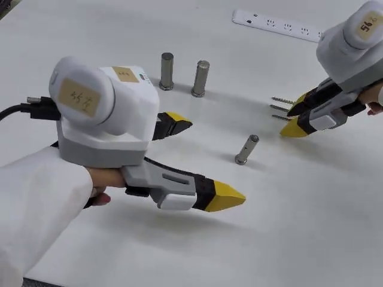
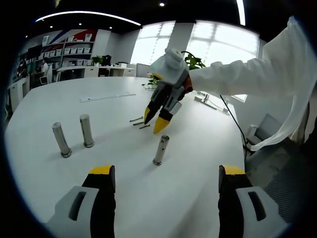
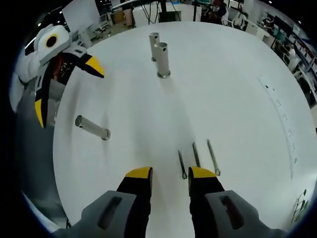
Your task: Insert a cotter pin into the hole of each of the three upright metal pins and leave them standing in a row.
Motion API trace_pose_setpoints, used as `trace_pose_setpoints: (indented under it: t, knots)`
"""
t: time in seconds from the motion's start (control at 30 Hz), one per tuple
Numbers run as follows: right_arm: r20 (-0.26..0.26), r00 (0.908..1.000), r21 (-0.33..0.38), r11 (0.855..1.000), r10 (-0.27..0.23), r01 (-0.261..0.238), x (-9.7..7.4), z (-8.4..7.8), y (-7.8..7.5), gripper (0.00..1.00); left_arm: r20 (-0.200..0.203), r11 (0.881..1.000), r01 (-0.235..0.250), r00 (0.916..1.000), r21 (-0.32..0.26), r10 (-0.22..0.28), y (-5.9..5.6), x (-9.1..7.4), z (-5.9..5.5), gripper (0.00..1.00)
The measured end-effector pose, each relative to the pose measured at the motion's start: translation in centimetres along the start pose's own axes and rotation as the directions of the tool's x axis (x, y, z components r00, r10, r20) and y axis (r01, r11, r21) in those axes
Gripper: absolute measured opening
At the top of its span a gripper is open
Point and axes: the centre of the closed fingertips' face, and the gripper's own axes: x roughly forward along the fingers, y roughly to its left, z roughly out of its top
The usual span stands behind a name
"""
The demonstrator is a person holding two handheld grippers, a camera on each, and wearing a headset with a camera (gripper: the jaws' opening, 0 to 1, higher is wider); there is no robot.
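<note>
At the near edge of the table (image 1: 197, 251), the left gripper (image 1: 206, 160) hangs with jaws wide and empty. Beyond it the lone pin (image 1: 246, 149) stands apart from the others. Further right, the right gripper (image 1: 292, 121), jaws narrow and holding nothing, has its tips just beside the three cotters (image 1: 280, 109). They lie flat, side by side, long axes roughly in line with its jaws, so it is much the nearer tool. Farthest, the two pins (image 1: 167, 72) stand close together.

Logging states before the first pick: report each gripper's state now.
Left gripper: open wide, holding nothing.
Right gripper: open, holding nothing, tips at the loose cotter pins.
</note>
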Motion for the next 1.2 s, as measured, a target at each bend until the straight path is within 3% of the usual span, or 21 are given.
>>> trace_pose_setpoints:
  t: [0.4,0.53,0.67,0.97,1.03,1.2]
  knots:
    - [-0.043,0.9990,-0.053,0.999,-0.007,0.004,0.3,0.6,-0.3,0.17,-0.008,1.000,0.013,0.9999,-0.002,-0.013,-0.2,0.0,-0.2,0.83]
    - [-0.070,0.9975,-0.127,0.992,-0.014,0.005,0.3,0.3,-0.4,0.07,-0.005,1.000,0.007,1.0000,-0.005,-0.007,0.0,-0.1,-0.2,0.82]
    - [-0.060,0.9977,-0.138,0.990,-0.033,0.024,0.2,0.4,-1.0,0.00,-0.003,1.000,-0.001,1.0000,-0.007,0.001,0.2,-0.4,-0.2,0.82]
    - [-0.039,0.9979,-0.144,0.989,-0.051,0.045,0.4,0.3,-1.7,0.00,-0.003,1.000,-0.006,1.0000,-0.006,0.006,0.6,-0.9,-0.1,0.80]
    - [-0.034,0.9969,-0.180,0.982,-0.071,0.063,0.4,0.4,-1.6,0.00,-0.002,1.000,-0.005,1.0000,-0.003,0.005,0.6,-1.0,0.0,0.80]
    - [0.005,0.9952,-0.186,0.978,-0.097,0.096,0.2,0.5,-1.2,0.00,0.004,1.000,-0.007,1.0000,-0.013,0.007,0.6,-1.1,0.2,0.80]
